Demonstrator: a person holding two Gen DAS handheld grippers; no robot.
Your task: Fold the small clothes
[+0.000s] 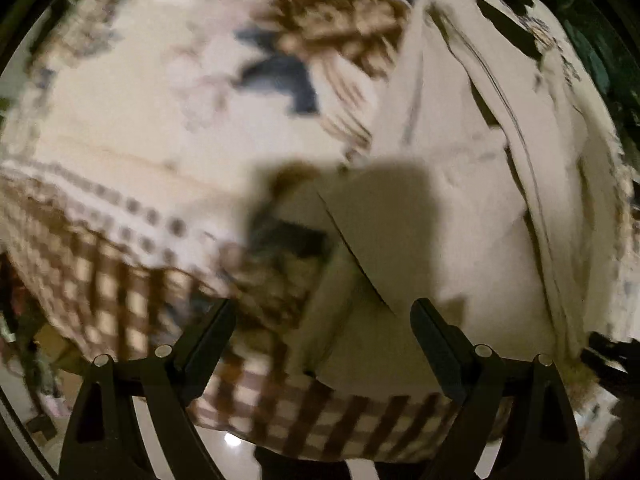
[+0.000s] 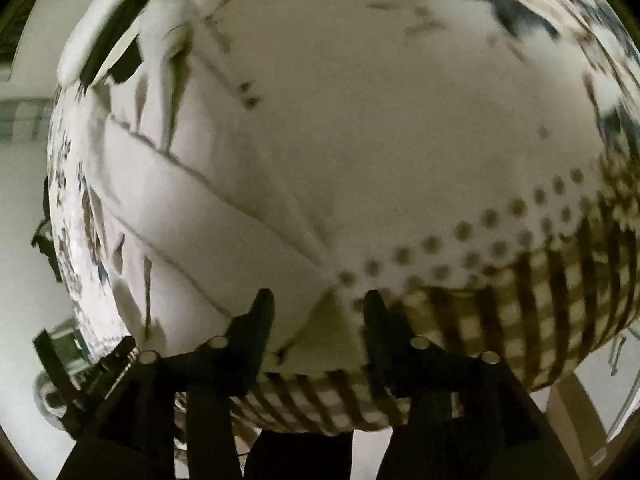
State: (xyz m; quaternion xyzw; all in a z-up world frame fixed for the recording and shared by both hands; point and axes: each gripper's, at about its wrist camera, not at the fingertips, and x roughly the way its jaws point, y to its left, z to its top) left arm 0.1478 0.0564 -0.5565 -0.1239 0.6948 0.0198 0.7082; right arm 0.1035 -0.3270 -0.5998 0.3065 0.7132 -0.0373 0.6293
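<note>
A: Garment first: a plain cream cotton piece of small clothing (image 1: 448, 216) lies flat on the round table under a printed cloth with brown checks, dots and leaves (image 1: 120, 128). Which way from each tool?

B: From the left gripper (image 1: 324, 316) it sits ahead and to the right; a straight folded edge runs diagonally from mid-view down toward the gap between the fingers. From the right gripper (image 2: 318, 300) it sits ahead and to the left, its seams running in long diagonal lines from upper left to the fingertips.

A: Long axis?

B: Across the space between the two tools, I judge, though the blur makes that loose.

A: And the jaws?

B: Left spread wide, nothing between them. Right also parted, narrower, hovering over the garment's near corner beside the checked border; contact I cannot tell.

A: Nearer hand?

B: Right seems closer to a corner.
</note>
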